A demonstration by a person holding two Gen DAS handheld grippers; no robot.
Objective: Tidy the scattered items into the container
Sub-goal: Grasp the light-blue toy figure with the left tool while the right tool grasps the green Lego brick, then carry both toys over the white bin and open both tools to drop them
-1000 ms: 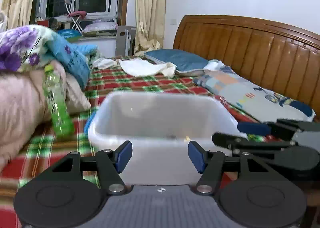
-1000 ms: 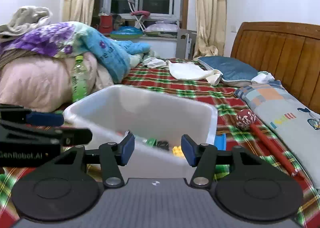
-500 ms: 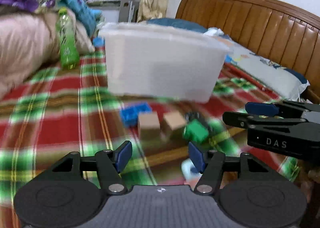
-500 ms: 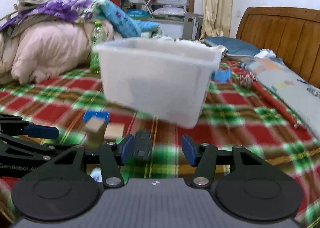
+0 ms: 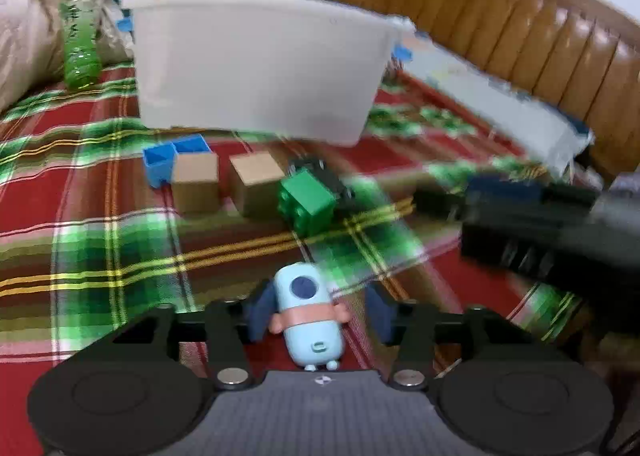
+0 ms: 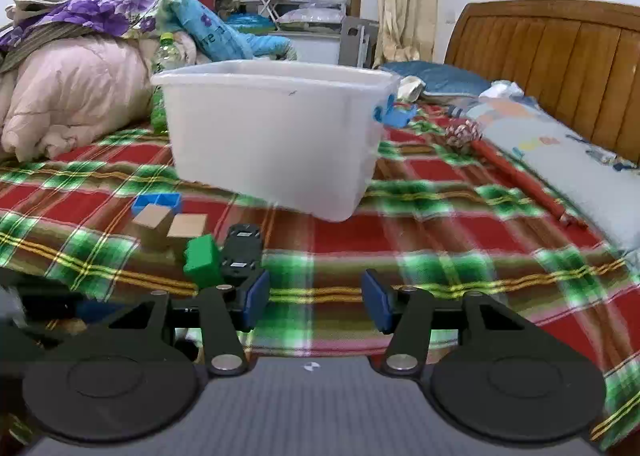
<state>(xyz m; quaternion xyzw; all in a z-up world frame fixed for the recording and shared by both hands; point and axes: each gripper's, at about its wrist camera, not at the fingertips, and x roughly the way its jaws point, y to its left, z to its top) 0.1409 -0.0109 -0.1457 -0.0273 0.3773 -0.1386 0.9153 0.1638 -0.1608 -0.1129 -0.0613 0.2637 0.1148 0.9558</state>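
Observation:
A white plastic bin [image 5: 256, 67] [image 6: 276, 135] stands on the plaid bedspread. In front of it lie a blue block [image 5: 168, 159] [image 6: 156, 203], two tan wooden cubes [image 5: 196, 183] [image 6: 168, 228], a green brick [image 5: 308, 201] [image 6: 202, 258] and a black toy car [image 5: 324, 173] [image 6: 242, 250]. A light blue toy figure [image 5: 310, 316] lies between the pads of my left gripper [image 5: 318, 314], which is open around it. My right gripper [image 6: 316, 302] is open and empty, low over the bedspread right of the car; it also shows blurred in the left wrist view [image 5: 520, 211].
A green bottle [image 5: 80, 35] leans on a pink quilt [image 6: 68, 95] left of the bin. A red stick with a patterned ball [image 6: 516, 171] and a pillow [image 6: 560, 151] lie to the right. The wooden headboard [image 6: 560, 59] bounds the right side.
Both grippers dropped from above the bin to the bedspread in front of it. The left one has come down around the light blue figure. Both stayed open.

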